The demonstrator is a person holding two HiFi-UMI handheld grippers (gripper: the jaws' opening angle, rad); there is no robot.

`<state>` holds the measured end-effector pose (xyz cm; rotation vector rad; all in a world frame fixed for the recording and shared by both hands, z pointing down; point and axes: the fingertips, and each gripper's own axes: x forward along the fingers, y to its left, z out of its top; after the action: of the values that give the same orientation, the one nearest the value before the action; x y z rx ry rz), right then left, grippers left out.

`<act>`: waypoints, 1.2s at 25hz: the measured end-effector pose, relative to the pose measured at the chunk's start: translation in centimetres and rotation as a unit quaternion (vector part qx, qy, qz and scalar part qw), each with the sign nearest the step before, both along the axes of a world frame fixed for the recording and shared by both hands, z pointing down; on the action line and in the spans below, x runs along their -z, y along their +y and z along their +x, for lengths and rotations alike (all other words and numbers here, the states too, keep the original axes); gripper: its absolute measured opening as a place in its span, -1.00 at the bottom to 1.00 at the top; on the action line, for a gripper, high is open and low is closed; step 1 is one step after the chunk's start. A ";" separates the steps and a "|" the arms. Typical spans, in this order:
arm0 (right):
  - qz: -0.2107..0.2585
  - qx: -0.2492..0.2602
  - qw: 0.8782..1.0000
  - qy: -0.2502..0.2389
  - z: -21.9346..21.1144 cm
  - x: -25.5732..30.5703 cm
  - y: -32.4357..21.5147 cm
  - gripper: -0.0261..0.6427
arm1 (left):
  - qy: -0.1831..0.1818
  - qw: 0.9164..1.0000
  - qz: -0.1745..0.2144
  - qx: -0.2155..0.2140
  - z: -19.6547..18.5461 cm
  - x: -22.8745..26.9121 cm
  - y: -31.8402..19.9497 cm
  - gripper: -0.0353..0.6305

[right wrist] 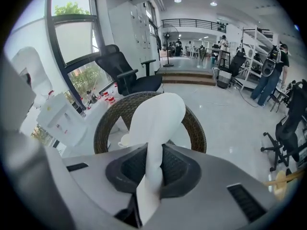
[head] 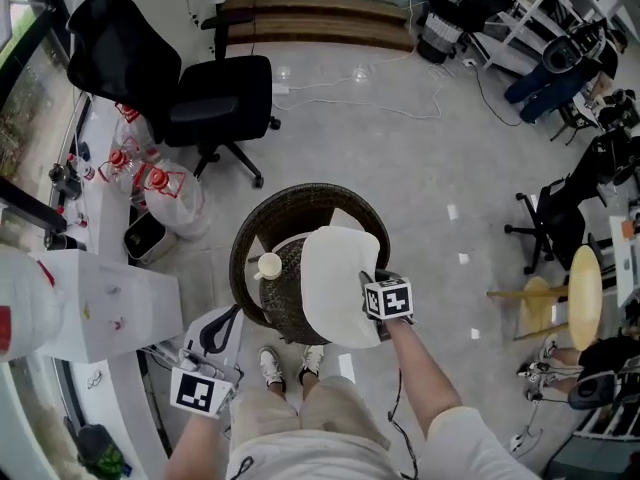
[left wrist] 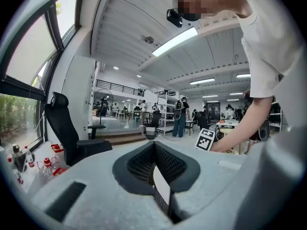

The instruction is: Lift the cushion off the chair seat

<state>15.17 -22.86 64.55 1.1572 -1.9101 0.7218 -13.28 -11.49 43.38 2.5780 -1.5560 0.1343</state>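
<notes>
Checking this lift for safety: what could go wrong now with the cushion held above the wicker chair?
The right gripper pinches only one edge of the cushion, so it may slip out. The left gripper is empty, giving no backup. The hanging end could snag the rim of the wicker chair.

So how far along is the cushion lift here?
Done: right gripper shut on the soft white cushion. In hand: cushion raised over the round dark wicker chair. Left: carrying it clear; whether its far edge has left the seat is unclear.
</notes>
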 end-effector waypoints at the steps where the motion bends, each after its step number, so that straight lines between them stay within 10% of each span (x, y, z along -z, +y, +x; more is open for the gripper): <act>1: 0.009 -0.003 1.000 -0.003 0.0 1.0 -0.1 -0.74 | 0.000 1.000 0.009 0.001 -0.2 0.7 -0.1 -0.85; 30: 0.250 -0.041 0.962 -0.098 4.0 27.2 -0.8 -0.73 | -0.010 0.987 0.141 0.082 -4.0 15.1 -0.6 -0.85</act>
<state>19.13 -23.64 37.31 1.5228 -2.3037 0.4123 -17.28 -12.09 28.30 2.6387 -1.9108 -0.0822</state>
